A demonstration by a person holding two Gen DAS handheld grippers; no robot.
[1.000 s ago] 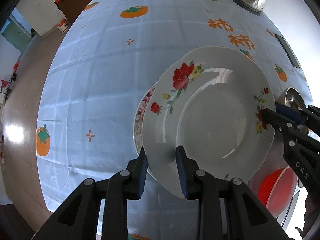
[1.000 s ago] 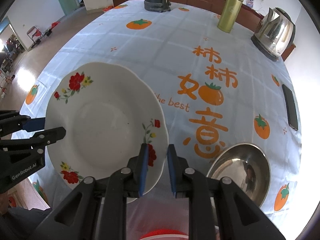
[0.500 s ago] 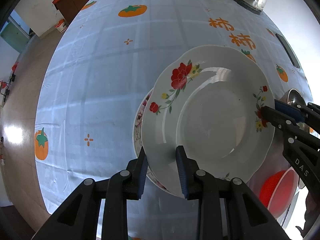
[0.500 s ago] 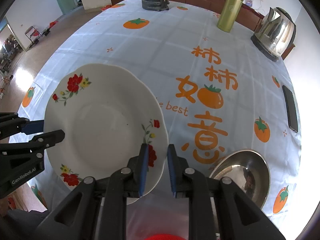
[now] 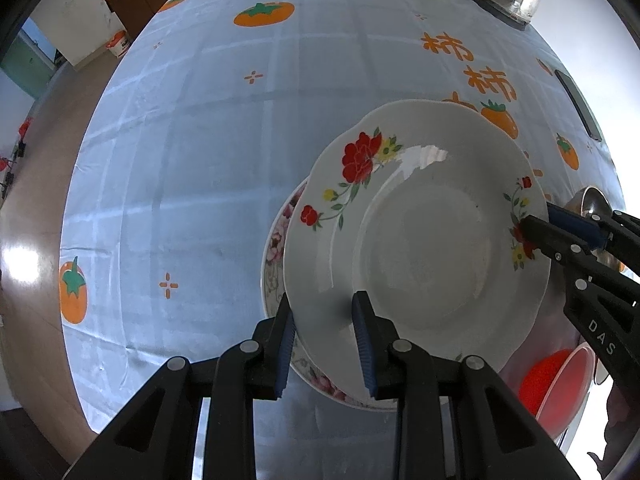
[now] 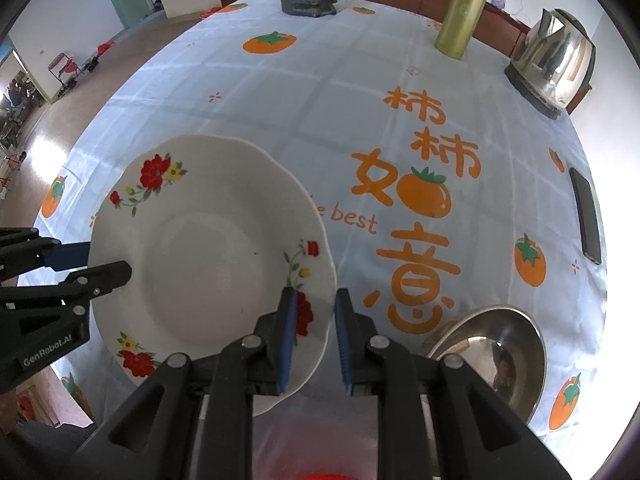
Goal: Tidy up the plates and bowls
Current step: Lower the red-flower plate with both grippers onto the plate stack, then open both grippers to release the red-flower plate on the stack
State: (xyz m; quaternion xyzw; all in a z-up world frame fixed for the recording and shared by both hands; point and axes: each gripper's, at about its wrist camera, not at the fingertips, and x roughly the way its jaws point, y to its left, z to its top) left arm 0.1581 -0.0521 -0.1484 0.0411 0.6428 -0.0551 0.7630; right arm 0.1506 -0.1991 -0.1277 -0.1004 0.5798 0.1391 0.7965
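- Pale blue persimmon-print tablecloth [image 5: 192, 168] is spread over the worktop; steel kettle [image 6: 554, 60] & olive-green flask [image 6: 460, 20] are seen at far edge.
- White scalloped plate w/ red flowers [image 5: 420, 240] is held tilted above a pink-floral plate [image 5: 276, 240].
- Left hand-held gripper [image 5: 324, 344] is clamped on its near rim.
- Right hand-held gripper [image 6: 314, 338] is clamped on opp. rim.
- Round stainless bowl [image 6: 496, 354] lies nearby on the cloth.
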